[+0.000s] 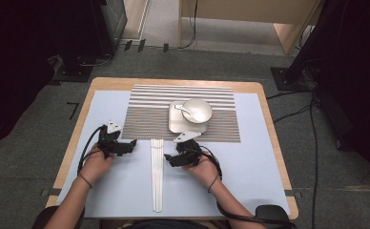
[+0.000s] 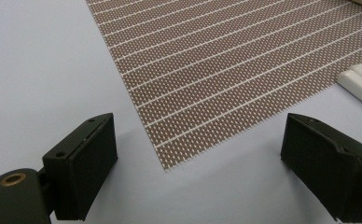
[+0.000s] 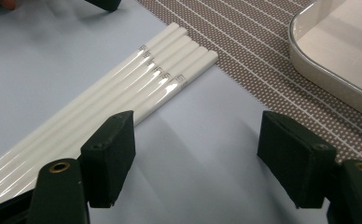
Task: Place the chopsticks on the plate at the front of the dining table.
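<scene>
The bundle of white sticks (image 1: pixel 157 174) is laid on the worktop (image 1: pixel 40 157) between both released hand-held grippers, its long axis running away from the person, with the right hand-held gripper (image 1: pixel 172 159) judged slightly nearer than the left hand-held gripper (image 1: pixel 131 144).

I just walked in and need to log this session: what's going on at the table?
A person holds a gripper in each hand over a pale blue table cover. The left gripper and right gripper are both open and empty, flanking a row of white chopsticks. Beyond them, on a striped placemat, a tray carries a bowl with a spoon in it. Nothing is grasped yet.
</scene>
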{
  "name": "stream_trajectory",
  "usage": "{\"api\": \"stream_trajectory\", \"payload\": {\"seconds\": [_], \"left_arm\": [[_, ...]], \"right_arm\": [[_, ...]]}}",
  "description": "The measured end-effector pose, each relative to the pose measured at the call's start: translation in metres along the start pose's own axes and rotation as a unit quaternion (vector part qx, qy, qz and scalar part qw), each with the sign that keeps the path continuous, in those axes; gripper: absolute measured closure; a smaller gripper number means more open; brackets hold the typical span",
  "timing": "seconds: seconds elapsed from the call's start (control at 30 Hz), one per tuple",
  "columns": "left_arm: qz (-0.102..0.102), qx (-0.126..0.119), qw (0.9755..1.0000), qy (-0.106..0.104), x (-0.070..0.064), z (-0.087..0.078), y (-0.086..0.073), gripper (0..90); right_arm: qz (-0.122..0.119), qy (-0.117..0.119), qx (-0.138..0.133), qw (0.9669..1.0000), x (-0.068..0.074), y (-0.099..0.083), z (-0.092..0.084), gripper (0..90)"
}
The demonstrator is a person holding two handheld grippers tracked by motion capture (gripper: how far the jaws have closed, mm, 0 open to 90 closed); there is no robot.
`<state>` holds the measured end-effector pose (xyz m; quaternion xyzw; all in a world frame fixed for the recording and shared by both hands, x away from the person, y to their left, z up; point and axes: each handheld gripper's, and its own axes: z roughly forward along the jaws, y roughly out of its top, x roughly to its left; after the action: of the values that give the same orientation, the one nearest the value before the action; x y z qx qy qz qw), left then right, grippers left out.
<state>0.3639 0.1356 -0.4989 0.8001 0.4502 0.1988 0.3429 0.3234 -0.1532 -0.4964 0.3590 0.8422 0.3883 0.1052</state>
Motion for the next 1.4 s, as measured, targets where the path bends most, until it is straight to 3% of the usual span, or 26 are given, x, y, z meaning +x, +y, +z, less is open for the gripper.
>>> {"api": "stream_trajectory", "payload": {"seconds": [0.23,0.4,0.77,1.4], "left_arm": [[0.001,-0.001,1.0000,0.001,0.000,0.000,0.000,10.0],[0.001,-0.001,1.0000,0.001,0.000,0.000,0.000,10.0],[0.002,-0.001,1.0000,0.001,0.000,0.000,0.000,10.0],[-0.001,0.001,1.0000,-0.001,0.000,0.000,0.000,10.0]], "right_arm": [[-0.004,-0.003,0.001,1.0000,0.003,0.002,0.003,27.5],[0.005,0.007,-0.001,1.0000,0.006,0.004,0.004,27.6],[-0.005,0.009,0.001,0.9999,0.016,0.007,0.009,27.6],[-0.012,-0.005,0.005,0.9999,0.015,0.006,0.007,31.1]]}}
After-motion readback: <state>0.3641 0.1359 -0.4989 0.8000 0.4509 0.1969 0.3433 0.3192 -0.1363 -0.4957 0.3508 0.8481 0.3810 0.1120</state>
